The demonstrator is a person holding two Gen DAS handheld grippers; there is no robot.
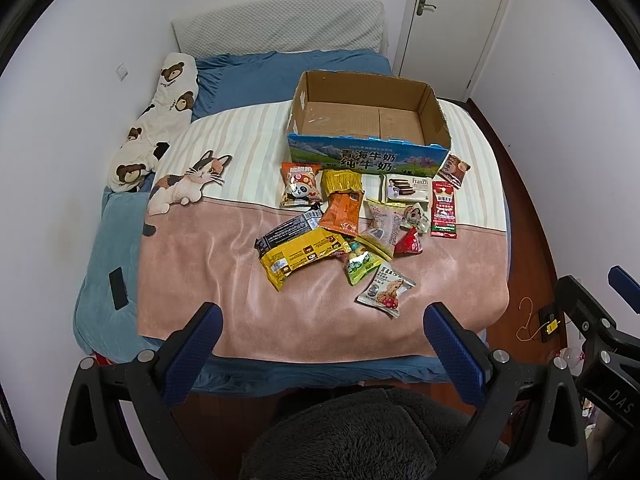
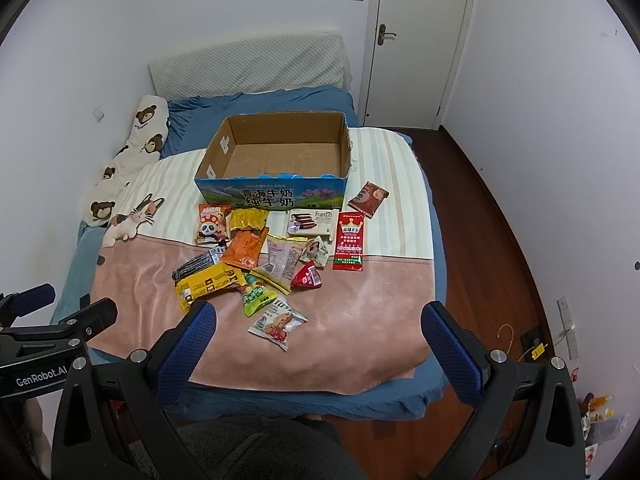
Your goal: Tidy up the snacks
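Observation:
An empty open cardboard milk box (image 1: 434,114) (image 2: 212,162) stands on the bed. In front of it lies a pile of several snack packets: a yellow pack (image 1: 302,256) (image 2: 208,282), an orange pack (image 1: 343,212), a panda pack (image 1: 301,185) (image 2: 212,224), a Franzzi pack (image 1: 408,189) (image 2: 312,222), a red sachet (image 1: 444,210) (image 2: 349,240) and a white nut pack (image 1: 386,290) (image 2: 278,322) nearest me. My left gripper (image 1: 322,354) and right gripper (image 2: 318,354) are both open and empty, held above the bed's near edge.
The bed has a pink and striped cat blanket (image 1: 240,292). A black phone (image 1: 118,289) lies on the blue cover at the left. A bear pillow (image 1: 160,120) lies by the left wall. A door (image 2: 420,40) and wooden floor (image 2: 500,240) are to the right.

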